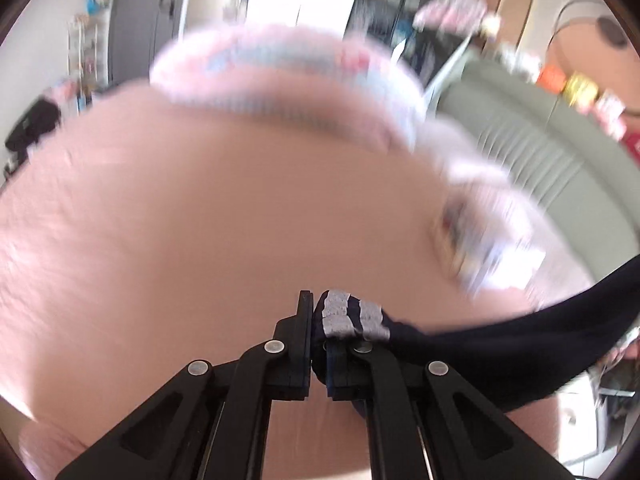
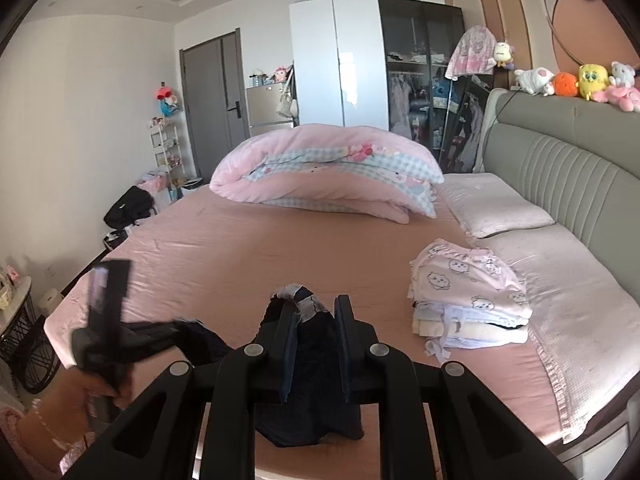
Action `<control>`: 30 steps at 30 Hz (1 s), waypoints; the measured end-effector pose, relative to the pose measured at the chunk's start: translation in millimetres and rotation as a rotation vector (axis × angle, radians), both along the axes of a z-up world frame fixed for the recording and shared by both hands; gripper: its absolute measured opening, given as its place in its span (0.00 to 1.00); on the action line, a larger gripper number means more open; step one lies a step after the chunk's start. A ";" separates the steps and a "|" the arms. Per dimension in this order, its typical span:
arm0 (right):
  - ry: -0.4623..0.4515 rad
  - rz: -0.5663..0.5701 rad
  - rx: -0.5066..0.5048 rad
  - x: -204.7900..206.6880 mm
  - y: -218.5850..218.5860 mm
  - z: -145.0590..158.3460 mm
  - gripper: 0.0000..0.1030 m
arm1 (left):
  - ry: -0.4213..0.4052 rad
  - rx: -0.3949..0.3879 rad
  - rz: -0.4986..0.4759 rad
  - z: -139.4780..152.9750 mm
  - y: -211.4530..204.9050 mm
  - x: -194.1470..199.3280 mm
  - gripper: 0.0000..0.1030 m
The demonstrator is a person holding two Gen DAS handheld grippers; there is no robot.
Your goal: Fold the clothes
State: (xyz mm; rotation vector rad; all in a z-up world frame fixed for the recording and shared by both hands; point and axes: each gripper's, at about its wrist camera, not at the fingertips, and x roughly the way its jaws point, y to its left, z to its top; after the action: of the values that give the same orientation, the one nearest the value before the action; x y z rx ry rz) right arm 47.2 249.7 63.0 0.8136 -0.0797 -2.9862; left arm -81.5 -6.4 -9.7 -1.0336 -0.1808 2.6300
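I am clenching my left gripper (image 1: pixel 316 308) and right gripper (image 2: pixel 316 312) on the dark navy garment (image 2: pixel 308 380) above the pink bed (image 2: pixel 240 248).

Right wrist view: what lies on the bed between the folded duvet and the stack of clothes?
Only bare pink sheet between the duvet and the stack, in the right wrist view.

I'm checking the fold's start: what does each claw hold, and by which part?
Both hold one dark navy garment: the left claw pinches its grey-striped edge, the right claw grips a bunched part by a grey patch.
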 end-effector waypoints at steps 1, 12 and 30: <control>0.004 -0.014 0.003 -4.3 4.3 3.8 0.15 | 0.053 -0.008 0.000 18.5 -0.7 2.7 0.03; 0.042 -0.026 0.065 -16.4 0.4 12.5 0.15 | 0.113 -0.095 0.012 47.5 -37.7 40.7 0.03; -0.457 0.493 -0.098 -73.5 -155.0 -177.0 0.56 | 0.029 -0.014 0.050 32.8 -29.4 50.0 0.03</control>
State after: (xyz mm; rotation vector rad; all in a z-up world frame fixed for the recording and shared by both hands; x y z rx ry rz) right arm -26.3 94.6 -114.1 1.2691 -0.0326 -2.2830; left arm -31.5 -35.8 23.1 -1.0076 -0.1849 2.6928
